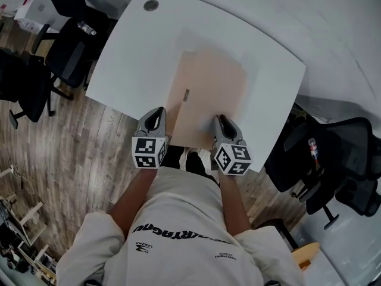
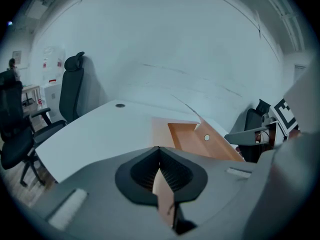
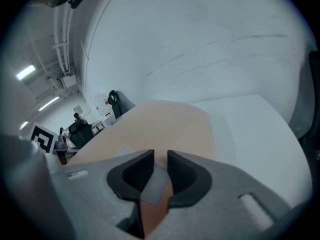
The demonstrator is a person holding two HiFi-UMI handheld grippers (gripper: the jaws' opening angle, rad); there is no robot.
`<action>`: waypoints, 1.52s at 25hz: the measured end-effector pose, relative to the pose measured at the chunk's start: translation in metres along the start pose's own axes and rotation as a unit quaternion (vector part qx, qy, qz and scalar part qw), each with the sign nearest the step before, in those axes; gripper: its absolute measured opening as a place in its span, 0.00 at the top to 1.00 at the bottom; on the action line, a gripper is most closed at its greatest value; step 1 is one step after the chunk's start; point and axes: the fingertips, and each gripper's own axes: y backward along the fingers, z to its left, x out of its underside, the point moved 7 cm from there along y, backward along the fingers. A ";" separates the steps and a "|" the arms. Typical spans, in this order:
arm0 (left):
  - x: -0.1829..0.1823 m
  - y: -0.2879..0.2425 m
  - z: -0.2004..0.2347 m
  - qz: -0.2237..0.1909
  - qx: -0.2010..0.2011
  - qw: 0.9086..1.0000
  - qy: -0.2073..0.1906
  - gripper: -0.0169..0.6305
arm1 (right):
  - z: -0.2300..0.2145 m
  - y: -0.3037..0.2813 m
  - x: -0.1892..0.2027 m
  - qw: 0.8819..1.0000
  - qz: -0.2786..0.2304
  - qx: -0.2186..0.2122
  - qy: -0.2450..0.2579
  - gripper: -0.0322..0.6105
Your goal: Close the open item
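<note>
A flat tan cardboard box [image 1: 205,94] is lying on the white worktop [image 1: 137,58], its near edge sitting at the worktop edge closest to the person. The left tool [image 1: 158,115] is meeting the box at its near left corner, and the right tool [image 1: 222,123] is meeting it at the near right corner, so the box is stretching away from both tools.

In the left gripper view the jaws are pressing together on a thin cardboard edge of the box; beyond them the box is showing open, with an orange inside and a raised flap [image 2: 215,144] with a small round hole. In the right gripper view the jaws are standing nearly together, clamping a cardboard edge, with a broad tan panel sloping away ahead of them.

Black office chairs [image 1: 71,46] are standing on the wooden floor [image 1: 107,154] on both sides of the worktop.
</note>
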 end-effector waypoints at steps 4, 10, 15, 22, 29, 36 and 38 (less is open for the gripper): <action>0.002 -0.006 0.010 0.013 0.001 1.000 0.013 0.98 | 0.002 -0.004 0.001 1.000 0.007 -0.002 0.001 0.83; 0.008 -0.020 0.020 0.045 0.008 0.998 0.040 0.98 | 0.004 -0.009 0.003 1.000 0.018 -0.003 0.004 0.83; 0.013 -0.029 0.027 0.070 0.015 0.996 0.051 0.98 | 0.005 -0.012 0.002 1.000 0.026 0.000 0.011 0.83; 0.017 -0.039 0.033 0.093 0.040 0.992 0.069 0.98 | 0.008 -0.017 0.003 0.999 0.039 0.006 0.012 0.83; 0.022 -0.048 0.042 0.116 0.077 0.984 0.114 0.97 | 0.012 -0.021 0.004 0.999 0.048 0.011 0.018 0.83; 0.025 -0.053 0.046 0.126 0.091 0.979 0.128 0.97 | 0.013 -0.026 0.006 0.998 0.063 0.015 0.026 0.83; 0.024 -0.055 0.046 0.123 0.095 0.980 0.126 0.97 | 0.014 -0.028 0.007 0.997 0.069 0.014 0.028 0.83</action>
